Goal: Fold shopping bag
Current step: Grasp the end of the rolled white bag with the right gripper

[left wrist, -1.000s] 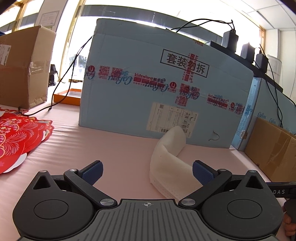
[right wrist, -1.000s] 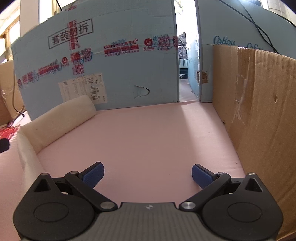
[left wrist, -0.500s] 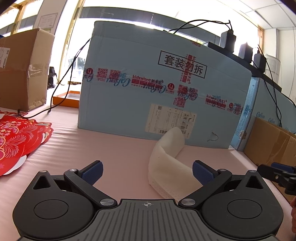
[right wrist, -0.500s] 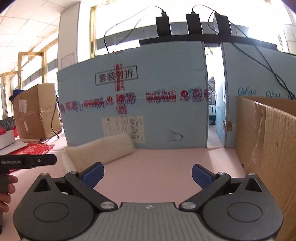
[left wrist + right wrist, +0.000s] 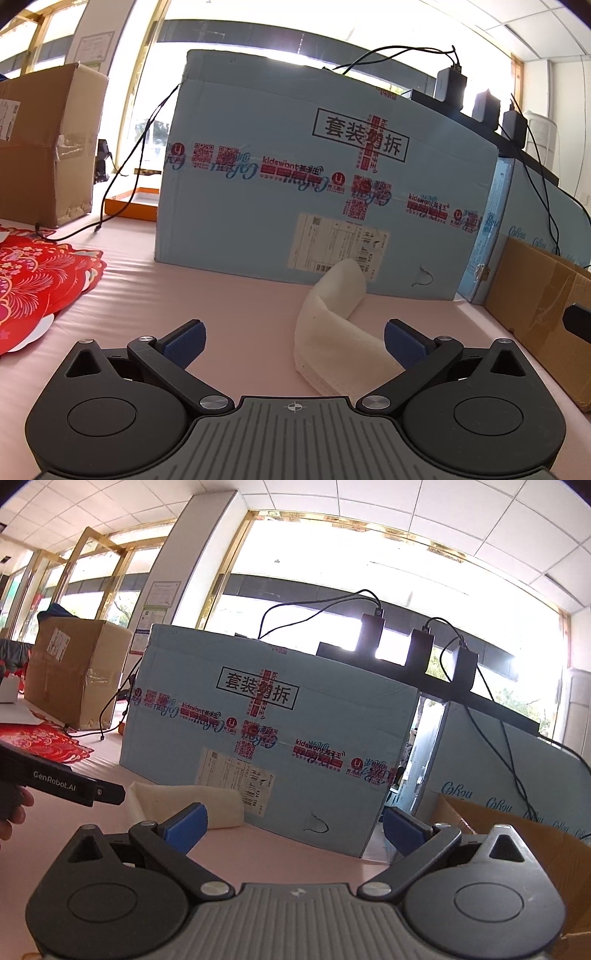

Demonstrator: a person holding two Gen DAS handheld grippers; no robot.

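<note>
red paper cutouts (image 5: 33, 280): far left on the pink tabletop (image 5: 221, 302), flat, partly overlapping each other.
brown carton (image 5: 48, 147): back left, taped, standing behind the cutouts; a black cable (image 5: 122, 177) runs down beside it onto the tabletop.
orange tray (image 5: 131, 205): low, between the brown carton and the blue carton.
blue carton (image 5: 314, 177): big, upright, centre back, red printed tape and a white shipping label on its face; black chargers sit along the bar above it.
my left hand-held gripper (image 5: 293, 341): wide open, nothing between the blue pads, held low above the tabletop. In the right wrist view it comes in from the left edge (image 5: 110, 795), with my hand (image 5: 13, 810) on its grip.
shopping bag (image 5: 332, 317): white, on the tabletop in front of the blue carton, just ahead of my left gripper and toward its right finger. It lies as a long curved strip, far end rolled up against the carton's face below the label, near end flat with layered edges. From the right wrist view it is a white roll (image 5: 184, 805) behind my right gripper's left pad.
my right hand-held gripper (image 5: 295, 825): wide open, empty, tilted up toward the blue carton and the windows.
open cardboard box (image 5: 543, 295): far right, brown flap upright at the tabletop's edge, well apart from the bag.
</note>
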